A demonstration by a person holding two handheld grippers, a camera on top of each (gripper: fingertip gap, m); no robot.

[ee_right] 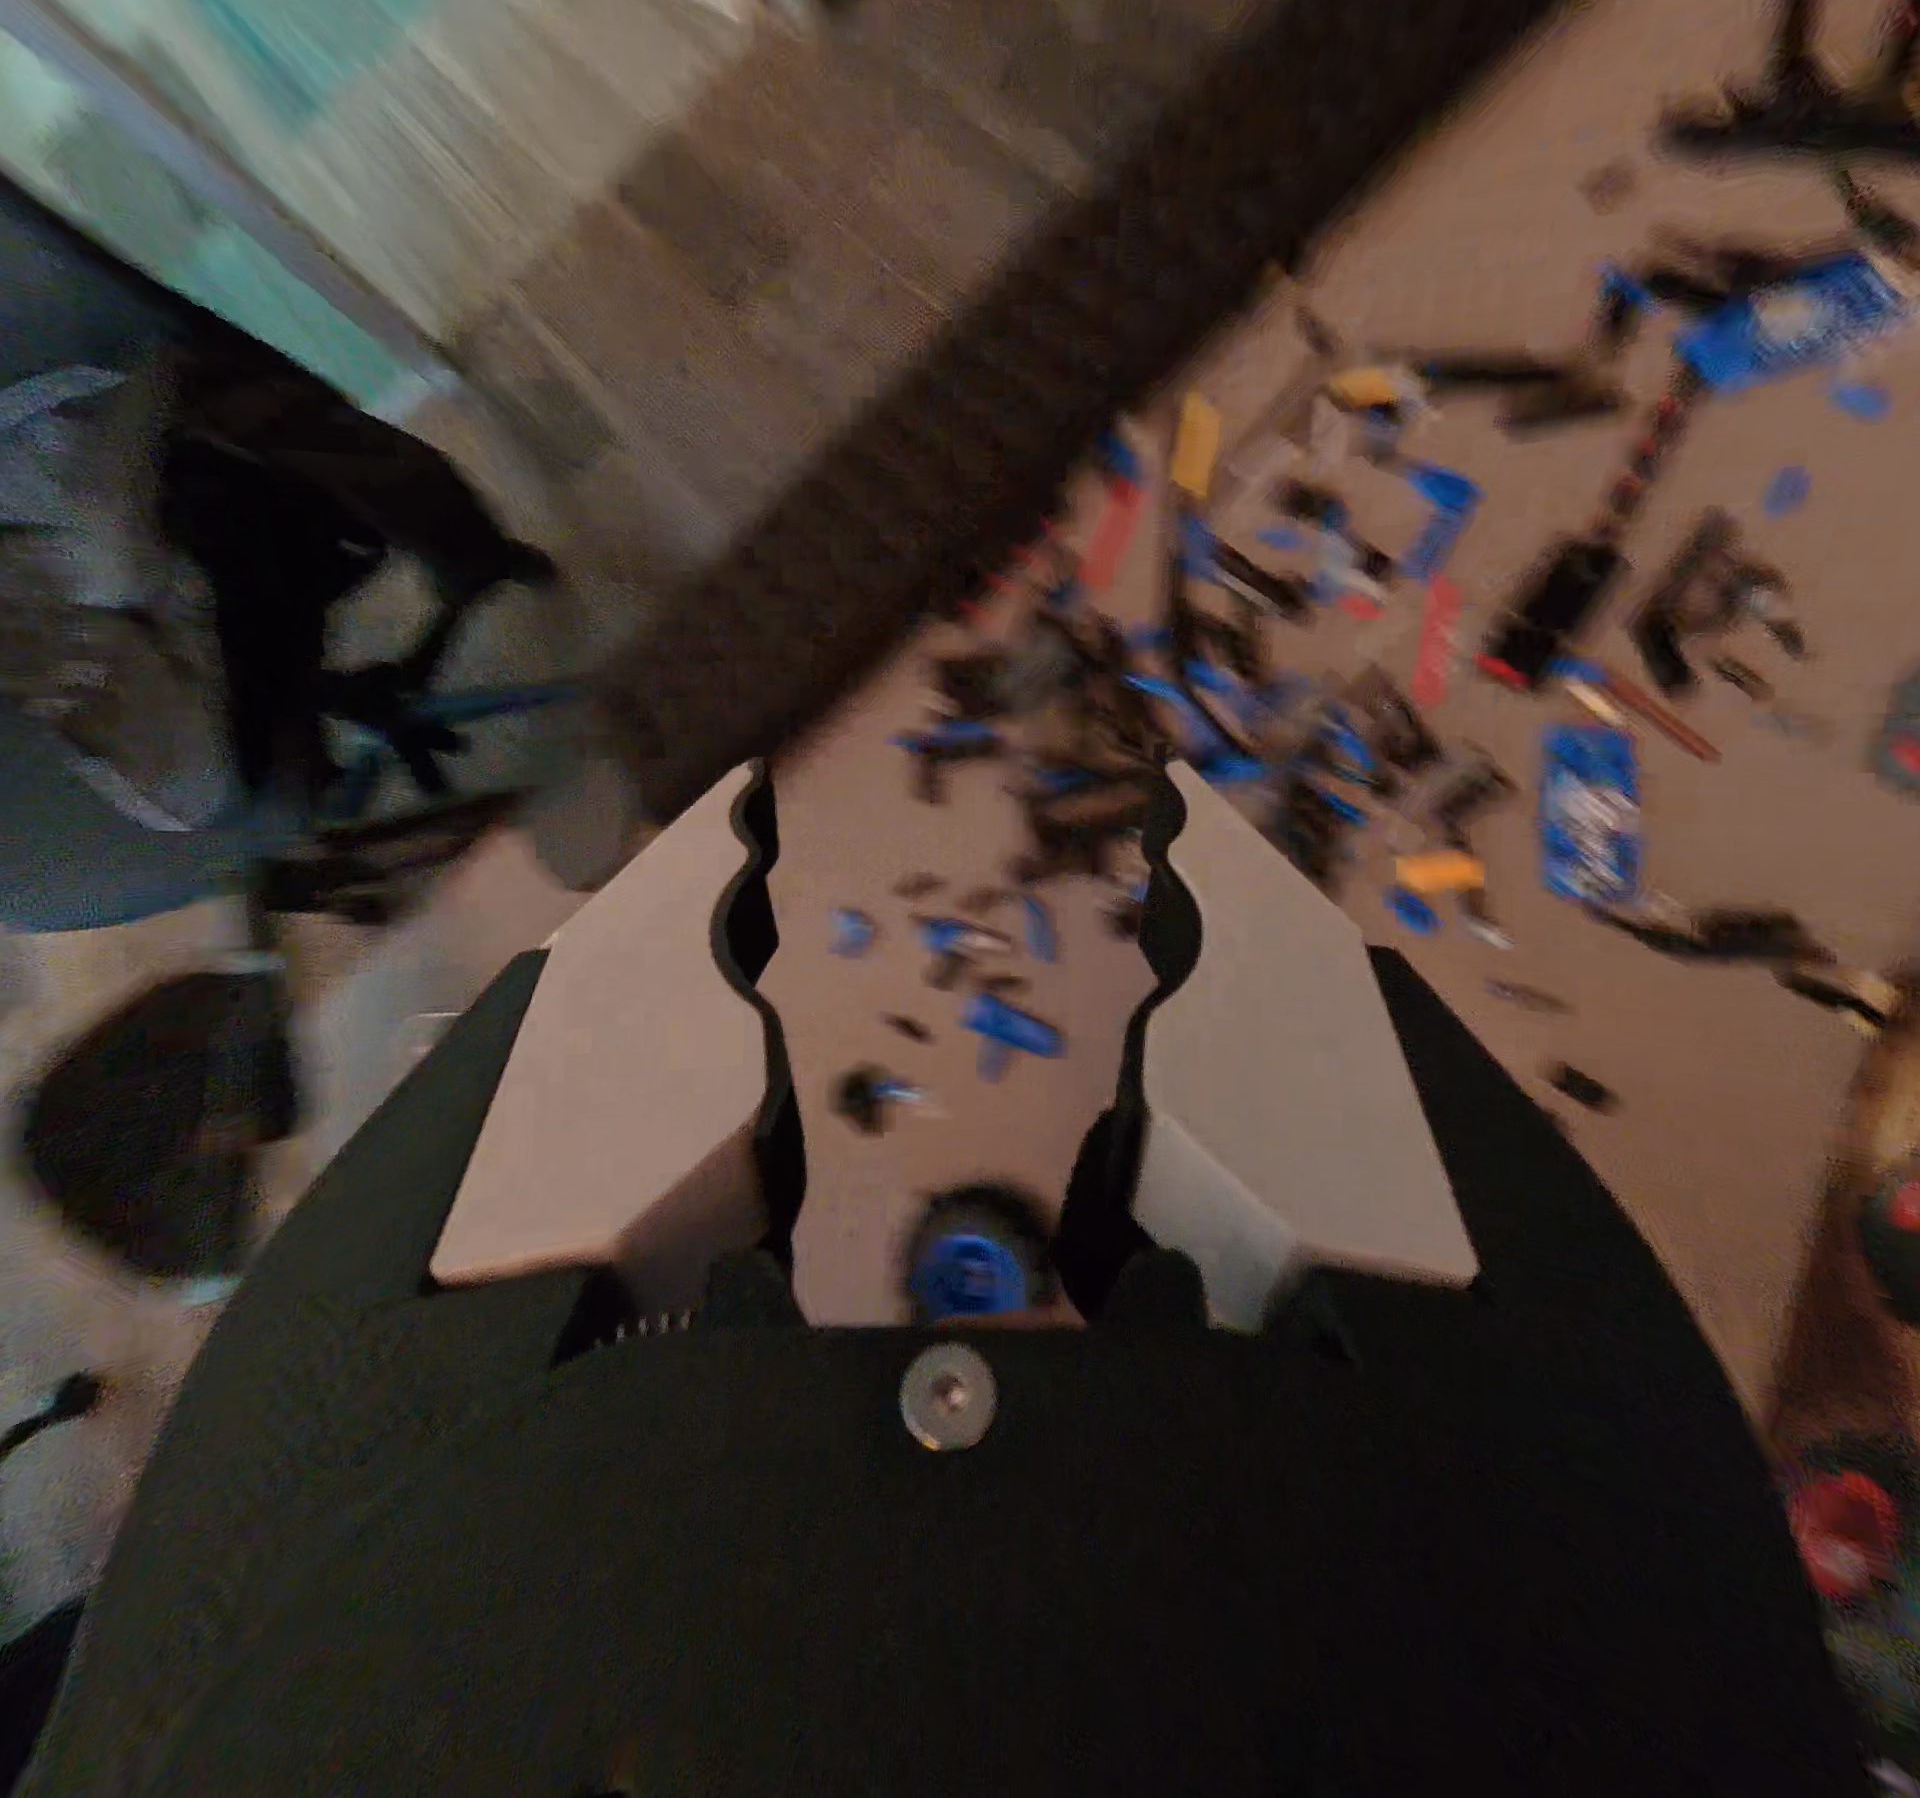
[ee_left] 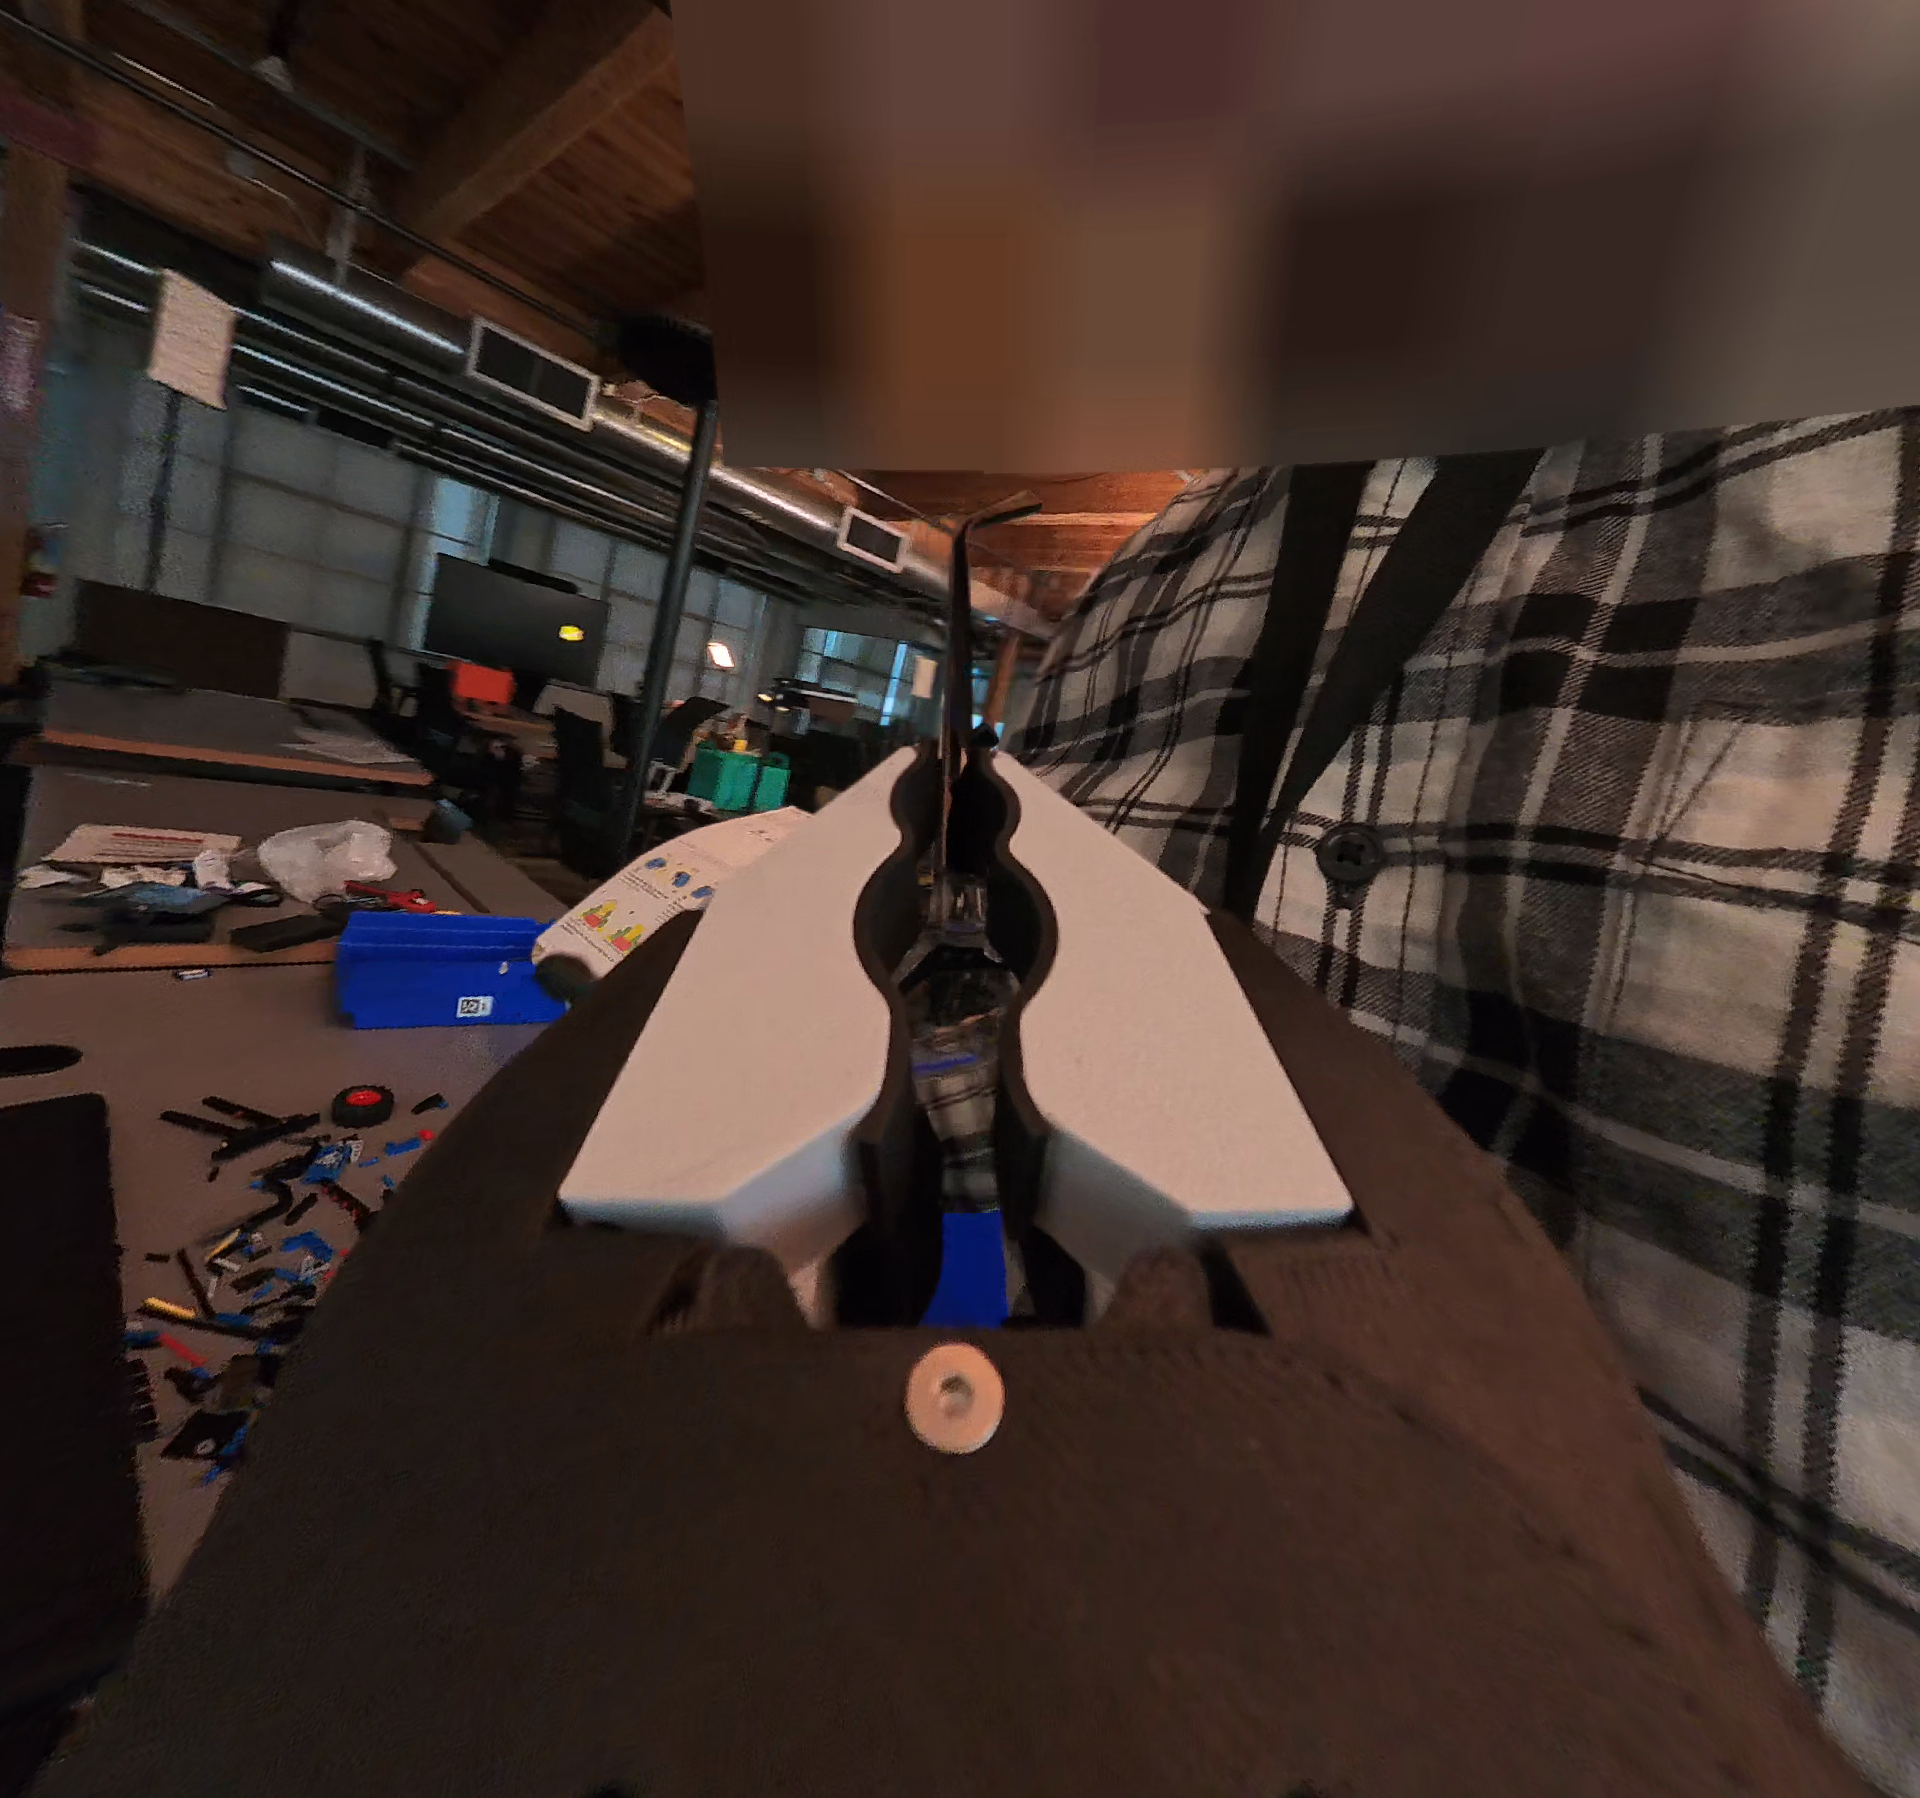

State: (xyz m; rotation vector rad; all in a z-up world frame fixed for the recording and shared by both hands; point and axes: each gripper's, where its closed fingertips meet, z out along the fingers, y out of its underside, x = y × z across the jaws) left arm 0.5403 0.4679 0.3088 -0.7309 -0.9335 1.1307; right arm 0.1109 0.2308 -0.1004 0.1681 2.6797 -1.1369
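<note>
- Your left gripper (ee_left: 951,761), white-fingered with black wavy pads, is raised off the table and aimed level at the black-and-white plaid shirt (ee_left: 1558,865) of a person close in front; its jaws are nearly together, clamped on a thin dark upright piece (ee_left: 956,647) that sticks out past the tips
- What that piece is cannot be told
- Your right gripper (ee_right: 961,813), of the same build, points down at the tan tabletop (ee_right: 1403,242) with its jaws spread wide and nothing between them; this view is motion-blurred
- A small wheel with a blue hub (ee_right: 971,1265) lies on the table near the base of the right fingers
- Scattered small blue, black, yellow and red building-toy pieces (ee_right: 1247,657) cover the table ahead of the right gripper, near its dark edge
- Left view: a rectangular blue plastic bin (ee_left: 436,969) sits on the table, contents hidden; a printed booklet (ee_left: 644,907) lies just beside it, a crumpled clear bag (ee_left: 322,855) farther back
- The room is a workshop with a wooden beam ceiling (ee_left: 416,86)
</note>
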